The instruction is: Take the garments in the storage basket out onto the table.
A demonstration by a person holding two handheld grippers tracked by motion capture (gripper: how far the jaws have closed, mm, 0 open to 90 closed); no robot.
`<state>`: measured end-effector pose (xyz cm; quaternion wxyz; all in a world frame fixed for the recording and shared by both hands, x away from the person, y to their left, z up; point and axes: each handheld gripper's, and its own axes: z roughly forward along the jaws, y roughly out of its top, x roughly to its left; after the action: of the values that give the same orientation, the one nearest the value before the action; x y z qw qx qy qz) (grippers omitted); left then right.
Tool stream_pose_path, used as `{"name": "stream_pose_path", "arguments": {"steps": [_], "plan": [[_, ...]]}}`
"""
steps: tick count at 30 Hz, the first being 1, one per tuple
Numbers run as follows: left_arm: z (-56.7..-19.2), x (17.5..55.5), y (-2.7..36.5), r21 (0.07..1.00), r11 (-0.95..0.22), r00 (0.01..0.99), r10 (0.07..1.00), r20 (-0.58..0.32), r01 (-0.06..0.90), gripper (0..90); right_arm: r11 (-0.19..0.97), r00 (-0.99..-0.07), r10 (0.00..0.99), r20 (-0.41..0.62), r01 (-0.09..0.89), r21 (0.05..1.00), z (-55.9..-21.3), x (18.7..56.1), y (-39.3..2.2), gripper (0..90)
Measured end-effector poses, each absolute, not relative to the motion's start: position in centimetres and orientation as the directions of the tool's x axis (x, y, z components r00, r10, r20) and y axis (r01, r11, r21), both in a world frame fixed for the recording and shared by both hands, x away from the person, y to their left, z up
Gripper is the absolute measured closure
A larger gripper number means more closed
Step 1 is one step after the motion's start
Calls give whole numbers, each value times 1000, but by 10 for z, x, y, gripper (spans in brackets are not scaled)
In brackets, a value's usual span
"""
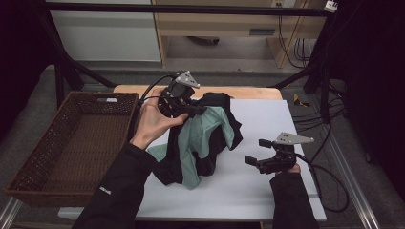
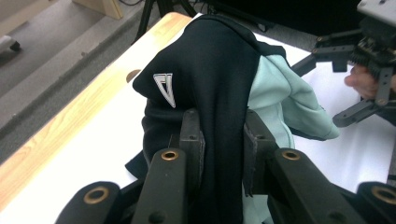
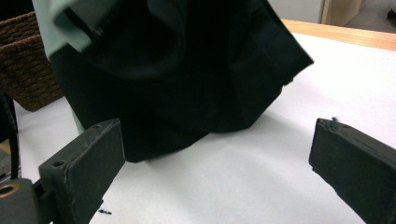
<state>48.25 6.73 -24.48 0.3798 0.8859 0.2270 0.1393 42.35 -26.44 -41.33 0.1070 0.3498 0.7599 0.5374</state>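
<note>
Black jaws of the left gripper [image 2: 219, 140] pinch a fold of the black-and-mint garment [image 1: 205, 138], which hangs bunched with its lower end resting on the white sheet [image 1: 267, 191], just right of the wicker basket [image 1: 71, 148]. Right of the garment, the right gripper [image 1: 255, 151] waits with jaws spread wide and nothing between them. My read: this is the carrying stage, and next comes a swing leftward over the basket rim before letting go.

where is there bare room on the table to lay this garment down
Free: the white sheet between the garment and the right tongs, and the strip along the near edge. The wicker basket is bare inside. Crowded: around the left tongs, clamped on the cloth.
</note>
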Motion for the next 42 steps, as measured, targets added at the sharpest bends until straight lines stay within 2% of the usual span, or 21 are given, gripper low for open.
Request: {"name": "stream_pose_path", "arguments": {"steps": [18,27,30,33,36,38,42], "plan": [[-299,489,71,697,-630,859,510,39,342,715,182,-731,649,210,418,890,-414,424,-263,38],[-330,490,71,684,-636,862,507,20,358,675,185,-730,650,210,420,889,-414,424,-263,38],[-338,491,72,678,-643,861,508,28,358,629,185,-730,650,210,421,888,-415,424,-263,38],[-343,491,75,685,-636,859,511,29,355,538,183,-732,649,210,417,890,-415,424,-263,38],[-343,491,81,719,-600,856,518,13,352,510,184,-730,651,210,420,889,-415,424,-263,38],[-341,490,85,740,-574,855,518,-2,349,415,184,-731,649,210,419,889,-415,424,-263,37],[-337,486,92,756,-558,850,527,4,342,296,184,-730,651,210,420,889,-415,424,-263,38]]}}
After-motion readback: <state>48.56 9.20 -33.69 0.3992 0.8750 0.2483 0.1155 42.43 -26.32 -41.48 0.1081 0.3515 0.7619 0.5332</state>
